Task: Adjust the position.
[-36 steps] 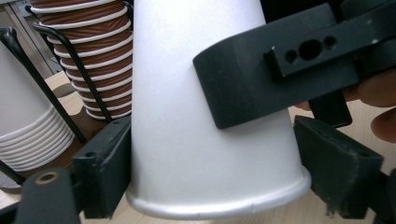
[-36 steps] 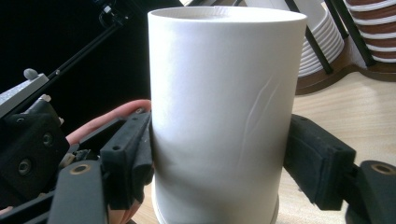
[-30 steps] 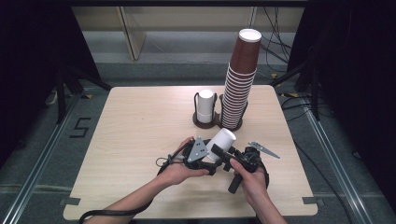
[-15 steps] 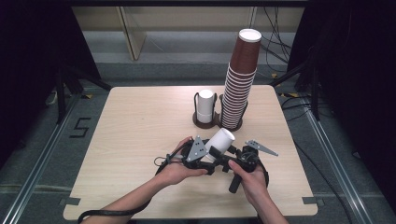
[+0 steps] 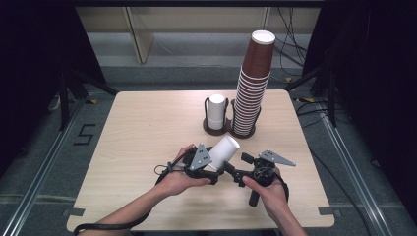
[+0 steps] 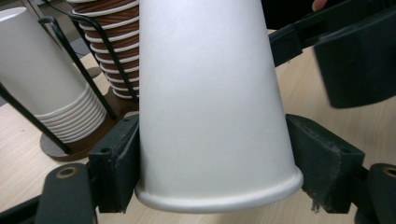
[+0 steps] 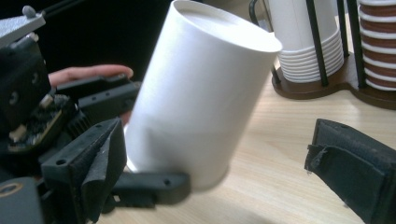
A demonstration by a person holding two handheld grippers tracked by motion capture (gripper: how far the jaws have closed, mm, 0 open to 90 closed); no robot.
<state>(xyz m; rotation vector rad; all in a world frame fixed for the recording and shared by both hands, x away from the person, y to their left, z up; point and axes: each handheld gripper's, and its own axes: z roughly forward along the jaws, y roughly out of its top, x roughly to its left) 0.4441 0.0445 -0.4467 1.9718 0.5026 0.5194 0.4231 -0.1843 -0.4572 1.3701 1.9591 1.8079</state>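
**Now: white cup pinched near its rim, second jaws open beside it**

Clearly the left gripper [image 6: 210,186] has the white cup [image 6: 210,93]: its jaws are closed onto the wall just above the rolled rim, one pad on each side, with the cup's closed base pointing away from the camera. In the high view the cup [image 5: 223,152] lies tilted over the near part of the bench [image 5: 147,128], its base aimed toward the rack [image 5: 216,129].

The right gripper [image 7: 224,163] stands wide open. One of its jaws sits beside the cup's lower wall near the left jaws; the other is well apart on the far side. It holds nothing.

Beyond both jaws, the white stack [image 7: 303,32] and the brown stack [image 5: 253,83] stand in the rack.

Risks, as I judge them:
- The grip is low on a thin paper wall. Squeezing harder could buckle the rim or dent the cup.
- If more than one cup is nested here, which I cannot tell, pulling with the right jaws could crush the outer wall instead of separating them.
- With the two grippers so close, closing the right jaws could hit the left ones and knock the cup loose.
- A swing forward could strike the tall brown stack and topple it.
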